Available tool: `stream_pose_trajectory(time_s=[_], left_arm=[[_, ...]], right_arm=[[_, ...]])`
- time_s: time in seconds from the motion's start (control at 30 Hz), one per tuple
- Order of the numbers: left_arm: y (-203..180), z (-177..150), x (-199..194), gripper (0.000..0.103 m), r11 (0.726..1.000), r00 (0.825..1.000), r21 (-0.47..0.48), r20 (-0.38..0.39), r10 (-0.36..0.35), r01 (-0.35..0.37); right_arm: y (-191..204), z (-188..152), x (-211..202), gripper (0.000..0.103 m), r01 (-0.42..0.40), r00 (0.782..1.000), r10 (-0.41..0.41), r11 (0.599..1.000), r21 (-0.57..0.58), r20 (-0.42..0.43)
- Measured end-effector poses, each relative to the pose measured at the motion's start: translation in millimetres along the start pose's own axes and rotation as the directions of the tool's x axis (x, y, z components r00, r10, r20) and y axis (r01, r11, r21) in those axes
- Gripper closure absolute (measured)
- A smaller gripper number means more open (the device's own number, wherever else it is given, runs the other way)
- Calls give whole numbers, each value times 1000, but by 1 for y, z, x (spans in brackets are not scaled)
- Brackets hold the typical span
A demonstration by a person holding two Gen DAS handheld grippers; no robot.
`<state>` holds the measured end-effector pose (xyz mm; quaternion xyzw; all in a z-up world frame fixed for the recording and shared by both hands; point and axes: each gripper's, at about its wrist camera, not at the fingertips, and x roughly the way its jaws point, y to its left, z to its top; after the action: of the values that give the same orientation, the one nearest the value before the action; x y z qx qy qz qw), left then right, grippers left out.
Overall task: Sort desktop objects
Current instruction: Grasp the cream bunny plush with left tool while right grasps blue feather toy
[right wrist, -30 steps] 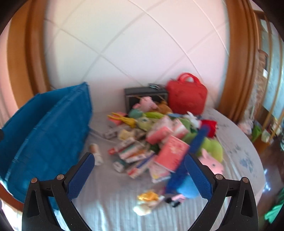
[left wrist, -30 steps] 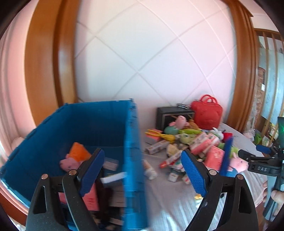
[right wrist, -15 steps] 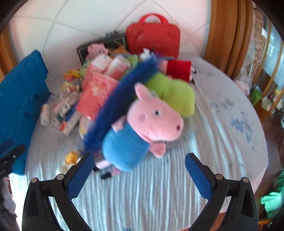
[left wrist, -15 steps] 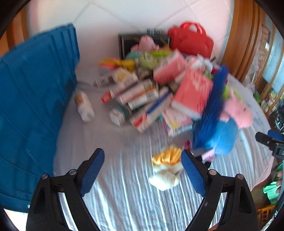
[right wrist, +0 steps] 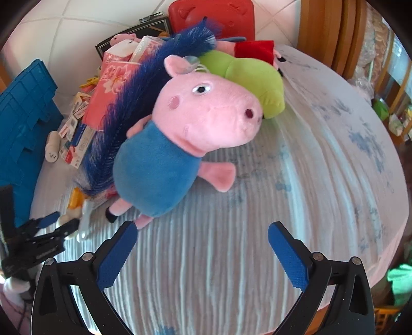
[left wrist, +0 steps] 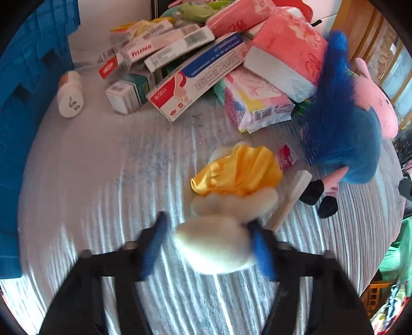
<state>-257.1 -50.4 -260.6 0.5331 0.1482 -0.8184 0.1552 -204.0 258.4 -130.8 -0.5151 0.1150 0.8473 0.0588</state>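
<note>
The sorting looked barely begun, judging by how much was unsorted: nearly the whole pile lay on the striped cloth of the counter, and the blue crate stood at the far left edge, its inside out of view, so what it held could not be told. The left tool had just been closing, and its blue pads sat against either side of a small cream plush toy with a yellow cloth, low on the near side of the counter; the pads appeared to press its fluffy end, though that part was blurred. The right tool stood wide apart with nothing between its pads, hovering just near of the pig plush in a blue shirt, which lay in the middle of the counter, touching a blue feather duster on its left. Counted from both views: one crate, one white bottle lying beside it, at least five long cardboard boxes stacked on each other, three pink tissue packs, one green plush, one red case at the far wall, and at least two more pig toys behind the heap. Everything but the one gripped toy was seemingly left to be moved.
</note>
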Motion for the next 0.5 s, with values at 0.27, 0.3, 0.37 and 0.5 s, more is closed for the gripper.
stream_pose_trajectory(time_s=[0.27, 0.3, 0.37, 0.5], left_arm=[[29, 18, -5, 62, 997, 996, -27, 54, 70, -69], [34, 20, -7, 62, 997, 996, -31, 60, 72, -70], [43, 23, -11, 62, 997, 995, -36, 72, 75, -73], [55, 23, -20, 62, 998, 995, -44, 90, 37, -33]], right_arm=[[54, 8, 1, 42, -73, 997, 73, 997, -27, 19], [62, 9, 2, 42, -85, 996, 85, 996, -26, 19], [77, 10, 6, 44, -108, 994, 108, 994, -28, 22], [106, 12, 19, 44, -123, 992, 123, 992, -23, 10]])
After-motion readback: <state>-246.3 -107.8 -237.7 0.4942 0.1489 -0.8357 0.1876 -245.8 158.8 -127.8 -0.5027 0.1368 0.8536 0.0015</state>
